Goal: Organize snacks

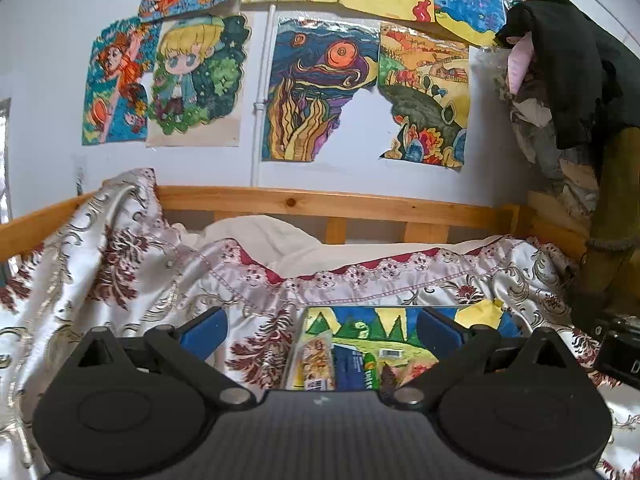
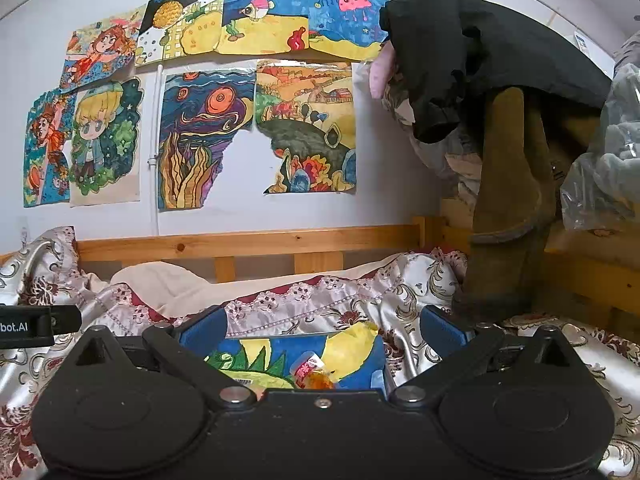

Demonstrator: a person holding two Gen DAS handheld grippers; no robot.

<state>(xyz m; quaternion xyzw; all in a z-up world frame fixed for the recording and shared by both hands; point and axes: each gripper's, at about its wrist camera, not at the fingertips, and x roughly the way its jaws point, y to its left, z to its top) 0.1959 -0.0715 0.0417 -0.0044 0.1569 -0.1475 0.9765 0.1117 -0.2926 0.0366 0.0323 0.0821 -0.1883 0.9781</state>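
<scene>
Several snack packets (image 1: 338, 364) lie on a painted sheet (image 1: 396, 332) spread over the bed cover. Among them are a yellow-patterned packet, a dark blue packet and a green one. My left gripper (image 1: 322, 330) hangs above them, open and empty, blue pads (image 1: 206, 330) wide apart. In the right wrist view a pink and orange wrapped snack (image 2: 314, 374) rests on the same painted sheet (image 2: 280, 350). My right gripper (image 2: 324, 332) is above it, open, with nothing between its fingers. The gripper bodies hide the sheet's near part.
A patterned satin cover (image 1: 132, 280) lies rumpled over the bed. A wooden bed rail (image 1: 340, 204) runs along the back under a wall of drawings. Dark clothes (image 1: 568, 80) hang on a post at right. The other gripper's black body (image 2: 28, 326) shows at the left edge.
</scene>
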